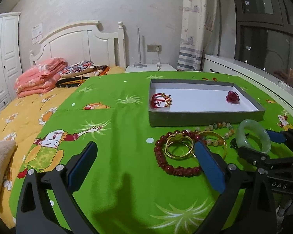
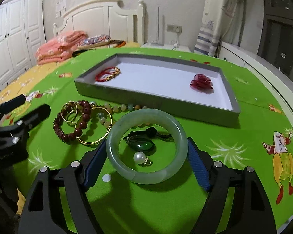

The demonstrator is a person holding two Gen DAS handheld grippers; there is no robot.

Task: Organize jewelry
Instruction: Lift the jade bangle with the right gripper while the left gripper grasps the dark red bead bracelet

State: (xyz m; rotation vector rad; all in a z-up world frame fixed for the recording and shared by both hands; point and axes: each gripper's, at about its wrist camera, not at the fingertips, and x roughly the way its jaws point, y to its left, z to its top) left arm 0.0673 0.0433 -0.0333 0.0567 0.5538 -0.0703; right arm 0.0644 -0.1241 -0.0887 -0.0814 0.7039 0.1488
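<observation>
On the left, the left claw hangs with its jaws wide apart and nothing between them, its right pad just beside the gold bangles and the dark red bead bracelet; it looks to be waiting its turn. Those pieces lie heaped with a pale bead string on the green cloth of the table, just in front of the grey tray, probably the unsorted pile. The tray already holds a red cord bracelet at its left end and a red flower piece at its right, spaced as if each item gets its own spot. To the right, the pale green bangle sits squarely between the pads of the right claw, which press its rim on both sides, so it is clamped. A green pendant and a pearl show through the ring.
</observation>
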